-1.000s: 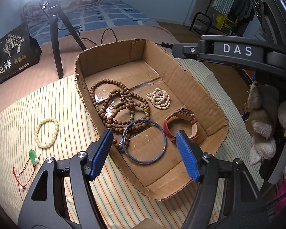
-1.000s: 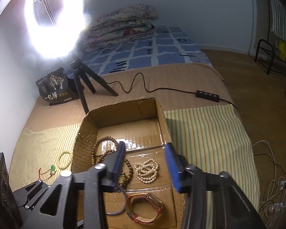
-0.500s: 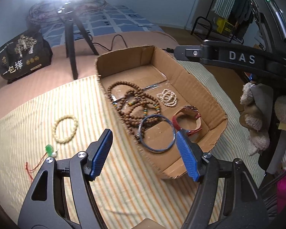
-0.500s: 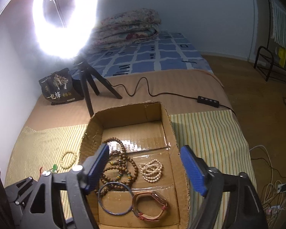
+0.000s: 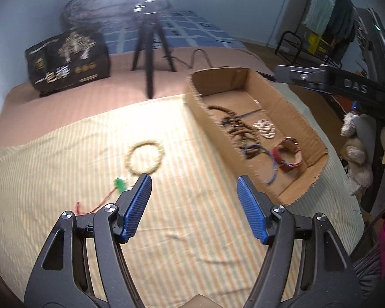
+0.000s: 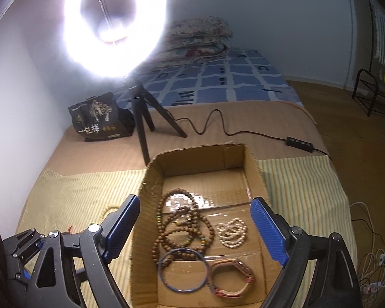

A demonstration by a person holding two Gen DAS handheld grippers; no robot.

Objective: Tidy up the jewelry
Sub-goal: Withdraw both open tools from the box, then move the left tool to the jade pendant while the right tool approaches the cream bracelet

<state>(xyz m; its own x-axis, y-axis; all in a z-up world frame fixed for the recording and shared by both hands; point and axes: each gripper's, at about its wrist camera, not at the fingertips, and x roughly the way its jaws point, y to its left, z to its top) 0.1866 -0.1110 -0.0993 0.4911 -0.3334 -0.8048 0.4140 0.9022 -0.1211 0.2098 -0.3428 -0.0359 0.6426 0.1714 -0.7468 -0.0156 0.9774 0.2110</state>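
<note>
Jaws: right gripper (image 6: 195,227) opening, nothing between, bangle (image 6: 183,270) released in box (image 6: 151,177); left gripper (image 5: 193,205) open, empty, swung left of box toward bead bracelet (image 5: 145,160).

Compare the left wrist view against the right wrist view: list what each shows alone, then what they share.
Left wrist only: the green pendant on its red cord and the stuffed toy.

Right wrist only: the folded quilt and the inline switch on the lamp cable.

Both: the cardboard box, dark bead strands, blue bangle, black bag, tripod.
</note>
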